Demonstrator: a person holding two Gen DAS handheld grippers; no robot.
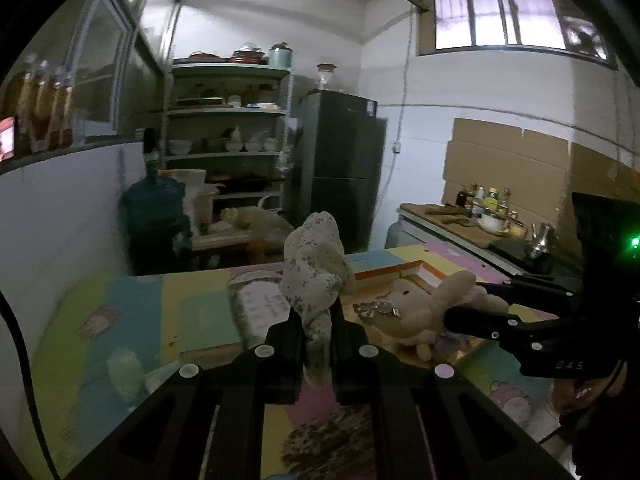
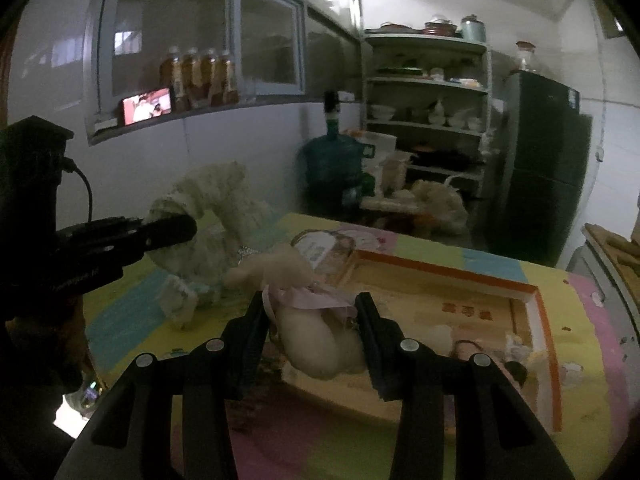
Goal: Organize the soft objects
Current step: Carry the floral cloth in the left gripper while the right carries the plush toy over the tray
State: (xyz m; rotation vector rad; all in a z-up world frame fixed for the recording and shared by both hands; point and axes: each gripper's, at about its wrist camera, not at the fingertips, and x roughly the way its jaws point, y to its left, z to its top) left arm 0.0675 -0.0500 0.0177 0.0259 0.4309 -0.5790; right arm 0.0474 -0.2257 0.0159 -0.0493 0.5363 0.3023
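Black fingers of my left gripper (image 1: pixel 318 332) are pinching a floral cloth toy (image 1: pixel 316 268) by its narrow lower end, so its bulkier upper part is standing up above the fingertips, lifted over the counter (image 1: pixel 132 320). From the right wrist view that same floral cloth toy (image 2: pixel 218 204) is showing as a pale, speckled bundle hanging off the left gripper (image 2: pixel 168 228) at the left of the scene.

My right gripper (image 2: pixel 316 312) is clamping a cream plush bunny (image 2: pixel 316 344) between its two fingers; a pink ribbon (image 2: pixel 312 296) is sitting around the bunny's neck just at the fingertips, and its head and ears are pointing away from me, low over the counter. In the left wrist view the cream plush bunny (image 1: pixel 424 308) is lying sideways with the right gripper (image 1: pixel 476 312) closing on it from the right, and a crinkled silver bow (image 1: pixel 376 310) is showing beside its head.

Under both toys a pastel patchwork cloth is covering the counter (image 2: pixel 560 280), and a shallow box with an orange rim (image 2: pixel 448 268) is lying open on it, just beyond the bunny. I cannot tell whether the bunny is touching the box.
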